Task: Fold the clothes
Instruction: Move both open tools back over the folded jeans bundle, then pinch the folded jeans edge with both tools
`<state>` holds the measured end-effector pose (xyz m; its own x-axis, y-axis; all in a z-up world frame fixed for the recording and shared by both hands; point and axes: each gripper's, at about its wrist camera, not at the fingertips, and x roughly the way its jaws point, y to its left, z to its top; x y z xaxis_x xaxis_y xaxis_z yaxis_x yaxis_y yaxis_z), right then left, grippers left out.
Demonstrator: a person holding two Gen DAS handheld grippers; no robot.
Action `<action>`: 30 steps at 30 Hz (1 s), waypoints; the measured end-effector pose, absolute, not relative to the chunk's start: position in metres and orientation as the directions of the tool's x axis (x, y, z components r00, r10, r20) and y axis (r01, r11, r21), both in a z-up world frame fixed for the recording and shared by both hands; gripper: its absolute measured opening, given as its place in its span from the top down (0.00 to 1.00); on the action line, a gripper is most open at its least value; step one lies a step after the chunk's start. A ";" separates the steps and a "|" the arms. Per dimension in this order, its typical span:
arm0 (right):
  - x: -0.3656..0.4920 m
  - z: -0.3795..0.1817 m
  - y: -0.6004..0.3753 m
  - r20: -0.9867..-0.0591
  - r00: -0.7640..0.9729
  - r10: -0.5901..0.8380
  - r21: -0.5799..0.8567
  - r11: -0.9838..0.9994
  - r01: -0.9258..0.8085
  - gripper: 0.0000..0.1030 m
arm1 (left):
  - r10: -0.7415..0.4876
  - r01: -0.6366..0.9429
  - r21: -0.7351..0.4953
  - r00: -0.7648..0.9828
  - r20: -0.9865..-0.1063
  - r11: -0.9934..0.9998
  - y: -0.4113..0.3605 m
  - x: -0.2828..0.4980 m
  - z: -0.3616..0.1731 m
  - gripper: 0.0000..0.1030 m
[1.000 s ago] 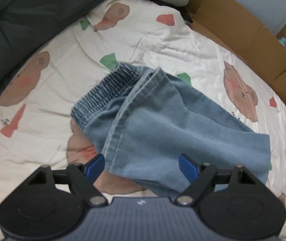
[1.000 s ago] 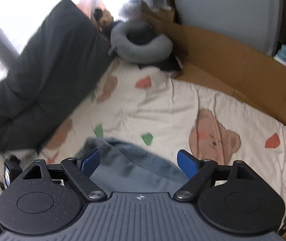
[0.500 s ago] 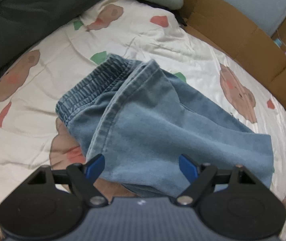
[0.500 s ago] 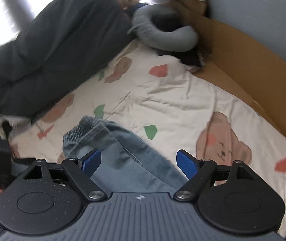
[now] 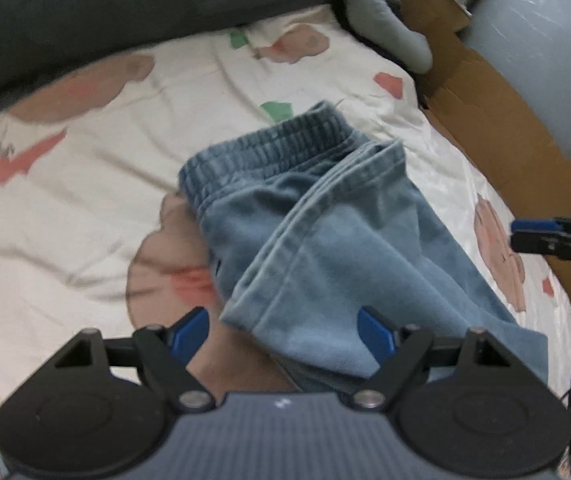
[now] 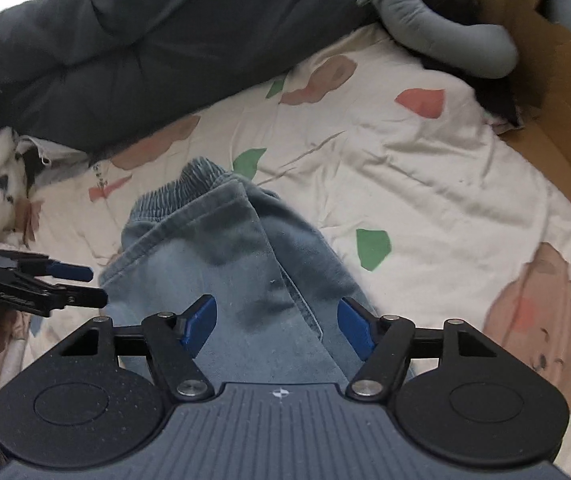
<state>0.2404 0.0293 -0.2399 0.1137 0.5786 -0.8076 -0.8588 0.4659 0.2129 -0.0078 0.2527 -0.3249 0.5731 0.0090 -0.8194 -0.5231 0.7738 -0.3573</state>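
Black plastic fills the bottom of both wrist views: the body of each gripper you hold, with blue pads at the fingertips. In the left wrist view, your left gripper (image 5: 283,330) has its jaws spread wide, and nothing is pinched between them. The near hem corner of the folded blue denim trousers (image 5: 325,256) lies in the gap, clear of both pads as far as you can tell. In the right wrist view, your right gripper (image 6: 277,322) points down over the same trousers (image 6: 221,256); its jaws are closing, with denim lying in the gap between them, but the pads do not yet press on it.

Beyond the fingertips, the trousers lie folded near the middle of each frame, the ribbed elastic waistband at their far end. They rest on a cream bedsheet (image 5: 85,208) printed with brown bears and red and green shapes. Your left gripper also shows at the left edge of the right wrist view (image 6: 81,284), just beside the hem, and your right gripper at the right edge of the left wrist view.

Farther off, a dark grey quilt (image 6: 157,32) crosses the upper left. A grey curved cushion (image 6: 437,24) sits at the upper right, with brown cardboard (image 5: 497,120) along the right edge.
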 end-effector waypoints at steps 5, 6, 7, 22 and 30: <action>0.251 -0.264 0.057 -0.813 0.083 0.576 0.222 0.439 -0.871 0.29 | -0.031 -0.519 -0.433 0.614 -0.789 0.737 0.259 -0.011 -0.343 0.28; 0.252 -0.267 0.063 -0.813 0.073 0.578 0.226 0.428 -0.875 0.29 | -0.034 -0.522 -0.446 0.621 -0.783 0.727 0.262 -0.011 -0.346 0.28; 0.252 -0.269 0.070 -0.813 0.066 0.579 0.223 0.413 -0.883 0.29 | -0.034 -0.530 -0.452 0.622 -0.783 0.717 0.263 -0.011 -0.349 0.29; 0.264 -0.292 0.165 -0.852 -0.061 0.520 0.190 0.199 -0.961 0.50 | -0.074 -0.566 -0.579 0.675 -0.734 0.587 0.279 -0.023 -0.368 0.49; 0.273 -0.304 0.198 -0.883 -0.152 0.443 0.213 0.091 -0.973 0.50 | -0.087 -0.565 -0.606 0.687 -0.721 0.561 0.285 -0.023 -0.375 0.54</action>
<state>0.2735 0.1977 -0.3038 -0.1522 0.4432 -0.8834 -0.9728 0.0907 0.2131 -0.0232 0.2849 -0.3746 0.6875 -0.0867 -0.7210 -0.5646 0.5607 -0.6057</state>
